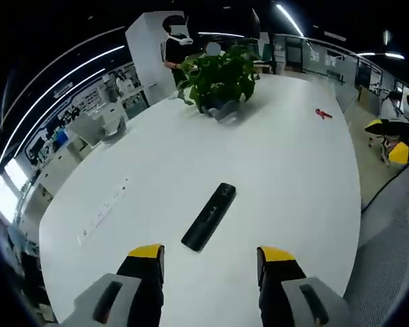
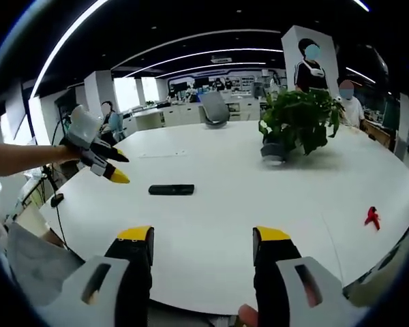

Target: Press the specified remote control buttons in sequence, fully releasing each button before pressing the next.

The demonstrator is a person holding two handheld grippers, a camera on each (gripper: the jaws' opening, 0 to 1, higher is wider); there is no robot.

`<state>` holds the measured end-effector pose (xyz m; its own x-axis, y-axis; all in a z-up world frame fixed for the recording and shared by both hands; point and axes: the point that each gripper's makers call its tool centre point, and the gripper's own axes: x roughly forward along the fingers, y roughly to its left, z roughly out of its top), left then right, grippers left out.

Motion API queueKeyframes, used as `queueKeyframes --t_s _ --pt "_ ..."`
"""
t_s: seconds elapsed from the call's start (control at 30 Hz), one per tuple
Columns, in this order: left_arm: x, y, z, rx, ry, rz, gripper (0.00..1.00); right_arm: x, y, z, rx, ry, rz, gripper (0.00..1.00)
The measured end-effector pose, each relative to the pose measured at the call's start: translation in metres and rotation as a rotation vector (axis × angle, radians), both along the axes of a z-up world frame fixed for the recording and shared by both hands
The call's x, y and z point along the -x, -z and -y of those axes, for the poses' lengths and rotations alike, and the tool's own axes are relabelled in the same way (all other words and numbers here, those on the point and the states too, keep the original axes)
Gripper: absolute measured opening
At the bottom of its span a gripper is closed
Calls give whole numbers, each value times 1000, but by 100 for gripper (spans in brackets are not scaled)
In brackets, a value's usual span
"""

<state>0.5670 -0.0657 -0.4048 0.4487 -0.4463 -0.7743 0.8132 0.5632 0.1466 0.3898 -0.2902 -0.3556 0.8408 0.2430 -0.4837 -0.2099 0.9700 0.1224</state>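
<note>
Large white table (image 1: 273,163) in an open office. Black remote control (image 1: 209,216) lies flat on the bare tabletop, long axis running near-to-far and slightly rightward in the left gripper view, just beyond and between that view's own yellow-tipped jaws. Left gripper (image 1: 210,254) hovers above the near edge, jaws spread wide, nothing between them, not touching the remote. In the right gripper view the same remote (image 2: 171,189) lies left of centre, lengthwise across the picture, well apart from the right gripper (image 2: 203,236), whose jaws also stand wide and empty over the near table edge. The left gripper (image 2: 107,165) enters that view from the left, held in a person's hand (image 2: 73,151), yellow tips pointing down toward the table, near the remote but clear of it. Potted plant (image 1: 219,78) sits at the far side of the table; a small red object (image 1: 323,114) lies far right, well apart from everything. Two people stand behind the plant.
</note>
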Motion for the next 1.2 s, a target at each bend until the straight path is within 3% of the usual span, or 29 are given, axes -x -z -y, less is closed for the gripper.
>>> queueKeyframes --t_s 0.13,0.57,0.7,0.93,1.07,1.2 --pt "-5 8 8 9 17 -40 56 0 3 0 6 0 -12 60" --pt "-27 46 16 -112 140 -82 52 0 11 -2 37 -13 -54 60" --pt "-35 56 17 -146 166 -96 46 0 13 -3 49 -20 -63 60" --pt "-45 73 19 -187 222 -149 44 1 18 -3 63 -28 -87 59" --pt "-50 81 23 -174 231 -193 42 0 21 -3 69 -28 -101 59" --pt "-59 91 21 -209 236 -211 39 0 22 -2 72 -24 -109 58"
